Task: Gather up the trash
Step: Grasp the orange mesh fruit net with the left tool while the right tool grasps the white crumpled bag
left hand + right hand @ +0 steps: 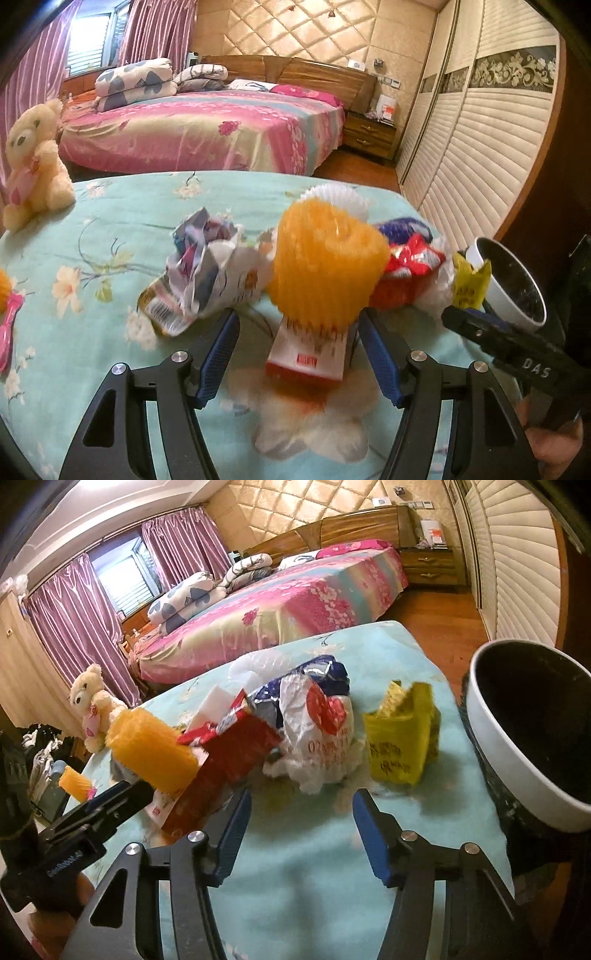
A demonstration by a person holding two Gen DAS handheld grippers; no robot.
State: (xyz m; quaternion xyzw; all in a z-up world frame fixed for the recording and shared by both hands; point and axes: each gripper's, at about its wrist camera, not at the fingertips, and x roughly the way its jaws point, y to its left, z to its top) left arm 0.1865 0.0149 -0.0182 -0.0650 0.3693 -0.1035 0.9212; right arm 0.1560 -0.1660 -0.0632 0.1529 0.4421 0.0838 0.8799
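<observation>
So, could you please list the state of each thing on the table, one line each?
Left gripper: open, fingers either side of the red and white box.
Right gripper: open, nothing between its fingers.
Red and white box: under the orange foam net sleeve.
Orange foam net sleeve: upright.
Crumpled printed paper: crushed.
Yellow plastic bag: standing, crumpled.
White-rimmed bin: open-topped.

"DAS" in white on black body of right gripper (466,320), at 4 o'clock in left wrist view. Other print illegible.
</observation>
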